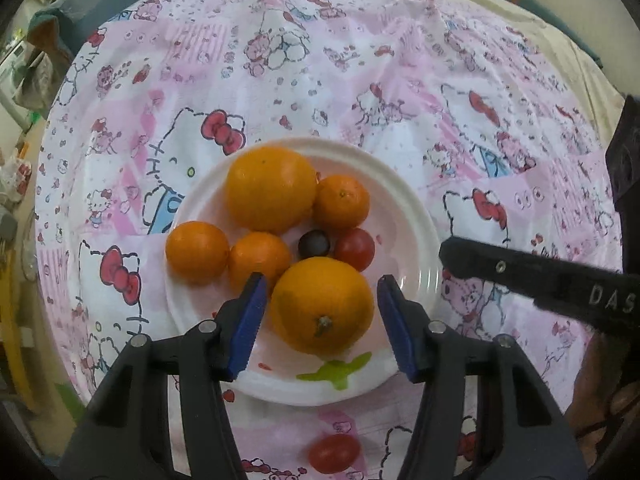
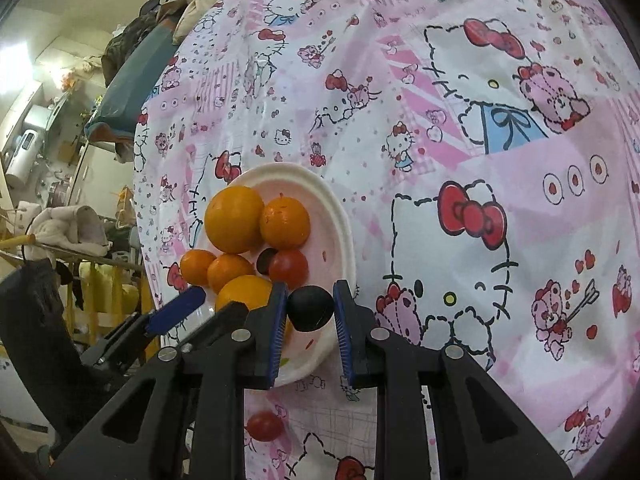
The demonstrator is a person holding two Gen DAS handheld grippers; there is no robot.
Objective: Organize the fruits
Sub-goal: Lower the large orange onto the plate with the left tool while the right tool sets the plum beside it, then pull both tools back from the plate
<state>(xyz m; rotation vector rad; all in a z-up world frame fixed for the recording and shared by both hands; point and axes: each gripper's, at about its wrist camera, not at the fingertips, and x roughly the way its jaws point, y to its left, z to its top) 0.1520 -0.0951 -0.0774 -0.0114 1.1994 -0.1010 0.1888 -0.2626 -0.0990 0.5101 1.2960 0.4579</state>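
Note:
A white plate (image 1: 404,216) holds two large oranges (image 1: 270,190), three small mandarins (image 1: 196,252), a dark grape (image 1: 314,243) and a cherry tomato (image 1: 355,249). My left gripper (image 1: 320,300) is open, its jaws on either side of the near large orange (image 1: 322,306) without touching it. My right gripper (image 2: 310,308) is shut on a second dark grape (image 2: 310,307) and holds it over the plate's near rim (image 2: 344,216). A loose cherry tomato (image 1: 334,453) lies on the cloth in front of the plate; it also shows in the right wrist view (image 2: 264,426).
A pink and white Hello Kitty cloth (image 2: 480,140) covers the table. The right gripper's finger (image 1: 532,276) reaches in from the right in the left wrist view. Room clutter and a drying rack (image 2: 72,256) stand beyond the table's left edge.

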